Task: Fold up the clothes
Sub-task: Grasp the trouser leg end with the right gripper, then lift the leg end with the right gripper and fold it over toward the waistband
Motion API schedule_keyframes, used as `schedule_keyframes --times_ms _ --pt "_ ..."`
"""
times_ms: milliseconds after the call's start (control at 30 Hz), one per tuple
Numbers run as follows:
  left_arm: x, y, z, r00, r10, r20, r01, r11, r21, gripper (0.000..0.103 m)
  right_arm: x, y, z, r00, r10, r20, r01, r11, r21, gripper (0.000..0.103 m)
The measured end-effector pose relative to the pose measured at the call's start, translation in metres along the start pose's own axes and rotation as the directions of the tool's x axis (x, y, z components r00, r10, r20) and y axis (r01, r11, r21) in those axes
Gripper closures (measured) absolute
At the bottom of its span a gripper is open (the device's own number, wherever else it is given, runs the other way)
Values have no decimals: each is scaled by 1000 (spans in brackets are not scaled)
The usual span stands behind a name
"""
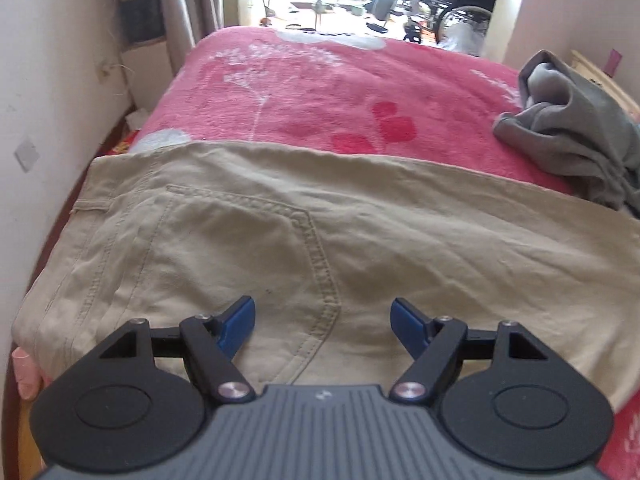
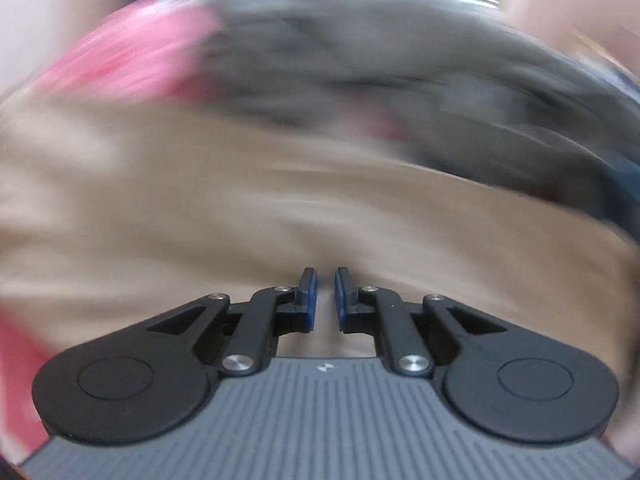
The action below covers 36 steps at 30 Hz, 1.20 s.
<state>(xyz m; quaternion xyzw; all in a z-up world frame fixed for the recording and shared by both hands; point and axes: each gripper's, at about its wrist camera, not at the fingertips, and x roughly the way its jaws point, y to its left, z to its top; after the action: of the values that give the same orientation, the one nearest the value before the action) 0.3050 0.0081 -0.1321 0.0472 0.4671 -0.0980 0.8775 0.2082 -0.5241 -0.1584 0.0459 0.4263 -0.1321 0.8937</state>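
Observation:
Beige trousers (image 1: pixel 360 232) lie spread flat across a pink flowered blanket (image 1: pixel 320 92) on the bed, back pocket facing up. My left gripper (image 1: pixel 324 308) hovers just over the pocket seam, open, with nothing between its blue pads. A crumpled grey garment (image 1: pixel 568 128) lies at the right of the bed, beyond the trousers. The right wrist view is heavily blurred. In it my right gripper (image 2: pixel 325 276) is shut to a narrow slit over the beige trousers (image 2: pixel 200 208), with nothing seen in its grip. A dark grey heap of clothes (image 2: pixel 400 72) fills the area beyond it.
A white wall (image 1: pixel 40 80) runs close along the bed's left side, with a curtain (image 1: pixel 192 0) at the far corner. Past the bed's far end a bright room holds a wheelchair (image 1: pixel 464 0) and other clutter. A wooden bed edge (image 1: pixel 600 76) shows at right.

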Motion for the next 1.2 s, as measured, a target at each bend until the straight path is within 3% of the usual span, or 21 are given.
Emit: schedule_keyframes --times_ms 67,133,200,267,300,367,467,533,633,700,767,833,967,1067,1200 --pt "1 -3 0 999 41 6 -41 999 3 27 -14 -71 -11 994 -101 32 90 964 251 90" --pt "2 -6 0 998 64 6 -63 998 -15 26 -41 -120 -30 991 -86 102 29 885 465 90" --pt "5 -7 0 997 80 -1 -80 996 -48 25 -67 -150 -56 981 -43 187 -86 774 628 84" --pt "11 -8 2 995 96 -15 -96 993 -75 24 -78 -163 -86 979 0 205 -157 645 748 65" --pt "14 -9 2 994 106 -20 -107 991 -81 23 -79 -164 -103 980 21 195 -171 579 797 62" --pt "20 -13 2 991 127 -32 -129 988 -80 21 -70 -160 -128 981 65 182 -190 501 844 61" --pt "25 -17 3 987 158 -42 -161 984 -79 18 -42 -153 -147 978 118 172 -207 436 876 60" --pt "26 -18 4 985 167 -48 -171 981 -91 17 -28 -149 -149 965 97 245 -264 400 878 59" --pt "25 -18 3 983 174 -50 -178 978 -104 17 -5 -157 -152 936 69 344 -350 278 895 60" --pt "25 -19 3 983 177 -48 -181 978 -106 17 0 -155 -153 926 58 373 -375 260 890 62" --pt "25 -19 3 983 178 -50 -183 977 -107 17 3 -153 -153 916 66 395 -399 250 882 83" --pt "25 -19 4 983 176 -56 -181 978 -105 17 5 -151 -153 905 101 413 -425 242 872 90" --pt "25 -17 4 985 162 -56 -167 981 -97 17 -4 -146 -140 891 85 446 -451 280 847 95" --pt "23 -15 2 988 150 -46 -153 984 -87 17 -23 -132 -116 861 104 498 -501 340 796 95" --pt "21 -14 -1 991 133 -29 -134 988 -72 17 -49 -99 -65 814 182 552 -568 455 686 95"
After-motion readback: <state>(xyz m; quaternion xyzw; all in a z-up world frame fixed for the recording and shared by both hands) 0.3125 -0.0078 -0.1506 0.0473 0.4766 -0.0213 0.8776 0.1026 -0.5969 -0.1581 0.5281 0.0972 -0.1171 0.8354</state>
